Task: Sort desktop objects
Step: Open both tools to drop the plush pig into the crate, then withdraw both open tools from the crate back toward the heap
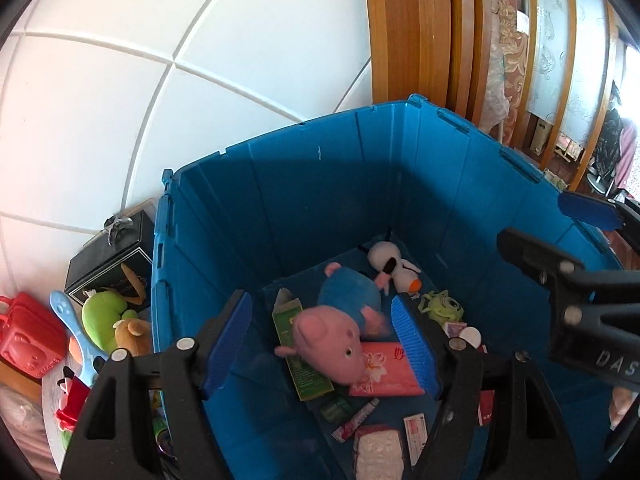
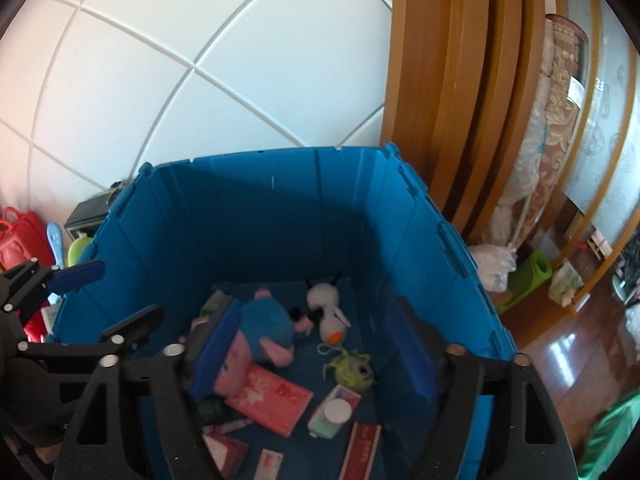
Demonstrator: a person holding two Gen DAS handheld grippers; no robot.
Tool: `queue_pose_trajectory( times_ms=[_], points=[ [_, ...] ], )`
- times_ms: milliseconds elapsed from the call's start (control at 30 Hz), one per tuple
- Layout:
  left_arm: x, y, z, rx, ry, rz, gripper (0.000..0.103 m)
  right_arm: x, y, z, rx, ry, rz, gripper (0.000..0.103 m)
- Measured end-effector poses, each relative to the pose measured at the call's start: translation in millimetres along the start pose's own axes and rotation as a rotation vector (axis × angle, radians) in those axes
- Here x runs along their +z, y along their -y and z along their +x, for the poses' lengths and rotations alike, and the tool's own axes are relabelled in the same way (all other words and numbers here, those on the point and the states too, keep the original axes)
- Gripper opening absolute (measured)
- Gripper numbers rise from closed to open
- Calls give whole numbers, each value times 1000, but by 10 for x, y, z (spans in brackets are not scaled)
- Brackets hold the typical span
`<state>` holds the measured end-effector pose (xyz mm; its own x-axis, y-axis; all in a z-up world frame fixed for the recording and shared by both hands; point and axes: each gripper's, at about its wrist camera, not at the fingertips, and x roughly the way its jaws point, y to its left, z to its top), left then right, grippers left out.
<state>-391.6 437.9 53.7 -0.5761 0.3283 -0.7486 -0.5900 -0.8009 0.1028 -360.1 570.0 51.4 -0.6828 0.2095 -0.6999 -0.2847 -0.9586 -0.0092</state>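
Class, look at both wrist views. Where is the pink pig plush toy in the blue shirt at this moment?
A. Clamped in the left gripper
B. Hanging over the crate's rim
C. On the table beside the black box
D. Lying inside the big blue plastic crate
D: the pink pig plush toy lies on the floor of the big blue plastic crate, on top of a pink packet, with no gripper gripping it.

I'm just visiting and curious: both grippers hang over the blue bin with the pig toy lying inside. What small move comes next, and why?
Probably lift both grippers out and swing toward the unsorted toys left of the blue bin. The left gripper and right gripper are open and empty; the pig plush lies loose inside, while the green plush waits outside.
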Motion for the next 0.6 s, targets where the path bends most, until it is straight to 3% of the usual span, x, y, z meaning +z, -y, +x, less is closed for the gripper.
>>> queue_pose_trajectory(
  times_ms=[133, 367, 600],
  points=[
    [-125, 20, -165, -7, 31, 8, 77, -83, -30, -149, -14, 8, -14, 103],
    [-323, -76, -547, -8, 101, -20, 78, -228, -72, -521, -57, 56, -17, 103],
    [-614, -293, -1030, 39, 201, -56, 78, -464, -315, -991, -121, 153, -48, 103]
  ],
)
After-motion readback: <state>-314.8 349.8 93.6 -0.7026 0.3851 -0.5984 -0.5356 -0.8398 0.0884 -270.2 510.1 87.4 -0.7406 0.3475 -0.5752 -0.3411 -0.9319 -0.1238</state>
